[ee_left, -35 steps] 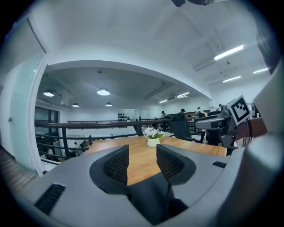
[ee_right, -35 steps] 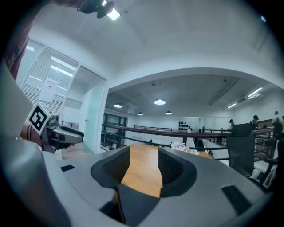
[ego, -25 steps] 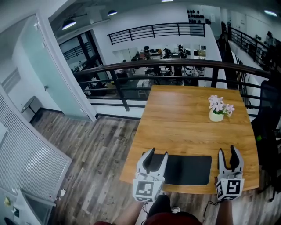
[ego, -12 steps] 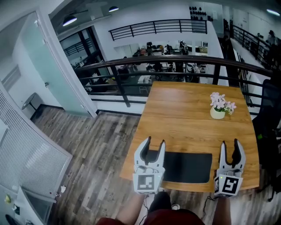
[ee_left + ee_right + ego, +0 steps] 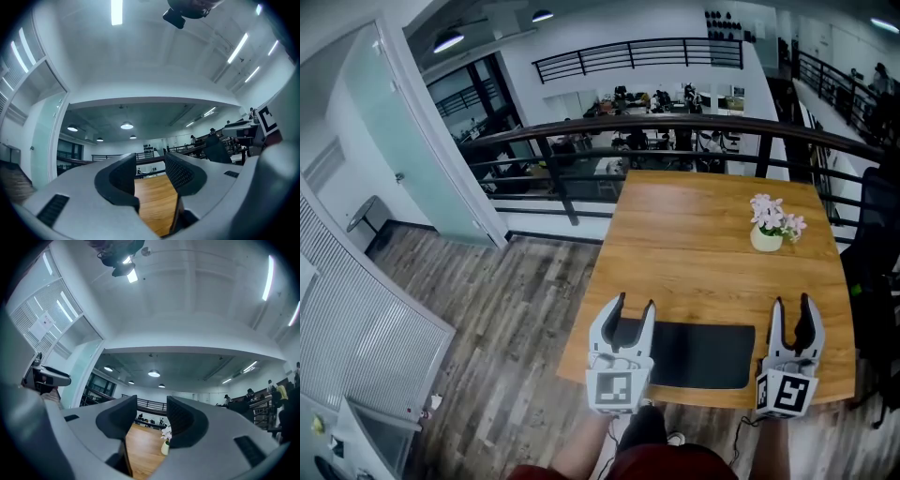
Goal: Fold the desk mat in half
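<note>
A black desk mat (image 5: 698, 356) lies flat near the front edge of the wooden table (image 5: 703, 253). My left gripper (image 5: 630, 302) hovers over the mat's left end, open, with nothing between its jaws. To the right of the mat's right end my right gripper (image 5: 793, 300) is held up, also open and empty. Both point slightly upward: the left gripper view shows only bare table wood (image 5: 152, 197) between the fingers (image 5: 185, 173), and the right gripper view shows wood and the flower pot (image 5: 164, 446). The mat is in neither gripper view.
A small white pot of pink flowers (image 5: 768, 230) stands at the table's far right. A dark railing (image 5: 675, 131) runs behind the table, with an office floor below. A black chair (image 5: 874, 262) stands at the right edge. Wood flooring lies to the left.
Both grippers have tilted up a little and the left one has risen slightly over the mat's left end. The mat has not moved.
</note>
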{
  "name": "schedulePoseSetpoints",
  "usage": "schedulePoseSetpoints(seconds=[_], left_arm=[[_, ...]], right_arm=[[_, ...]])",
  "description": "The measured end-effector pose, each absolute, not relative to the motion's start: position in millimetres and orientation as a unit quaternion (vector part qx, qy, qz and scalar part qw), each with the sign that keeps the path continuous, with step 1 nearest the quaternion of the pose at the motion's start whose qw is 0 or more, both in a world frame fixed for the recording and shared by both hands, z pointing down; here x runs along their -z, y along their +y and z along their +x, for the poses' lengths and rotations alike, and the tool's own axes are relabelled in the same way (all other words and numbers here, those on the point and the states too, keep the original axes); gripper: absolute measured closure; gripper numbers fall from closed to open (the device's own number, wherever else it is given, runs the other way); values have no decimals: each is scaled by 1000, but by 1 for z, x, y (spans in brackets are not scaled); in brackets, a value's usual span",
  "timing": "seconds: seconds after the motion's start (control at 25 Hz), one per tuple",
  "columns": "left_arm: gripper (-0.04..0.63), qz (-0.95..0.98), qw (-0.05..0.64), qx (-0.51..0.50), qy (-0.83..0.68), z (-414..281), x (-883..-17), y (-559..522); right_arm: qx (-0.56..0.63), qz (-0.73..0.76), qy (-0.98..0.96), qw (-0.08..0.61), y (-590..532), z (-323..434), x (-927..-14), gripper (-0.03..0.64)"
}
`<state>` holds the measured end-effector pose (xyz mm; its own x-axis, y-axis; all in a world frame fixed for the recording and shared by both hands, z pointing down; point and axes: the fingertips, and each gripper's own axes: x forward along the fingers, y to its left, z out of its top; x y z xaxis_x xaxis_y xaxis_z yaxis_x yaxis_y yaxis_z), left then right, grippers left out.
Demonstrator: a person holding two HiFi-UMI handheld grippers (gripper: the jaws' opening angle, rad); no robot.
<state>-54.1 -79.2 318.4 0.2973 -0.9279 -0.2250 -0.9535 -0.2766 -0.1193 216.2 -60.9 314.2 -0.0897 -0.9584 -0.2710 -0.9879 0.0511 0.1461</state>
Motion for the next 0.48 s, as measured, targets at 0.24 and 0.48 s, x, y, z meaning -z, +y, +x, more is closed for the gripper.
schedulePoseSetpoints(seconds=[0.24,0.48], left_arm=[[390,-796,123,-53,591,-54,-316,-75],[447,-793,140,-51,590,-47,-314,-75]], right_arm=[[-138,-672,726,52,-55,214,-316,411],[-144,-659,737,36,-57,208,-319,466]])
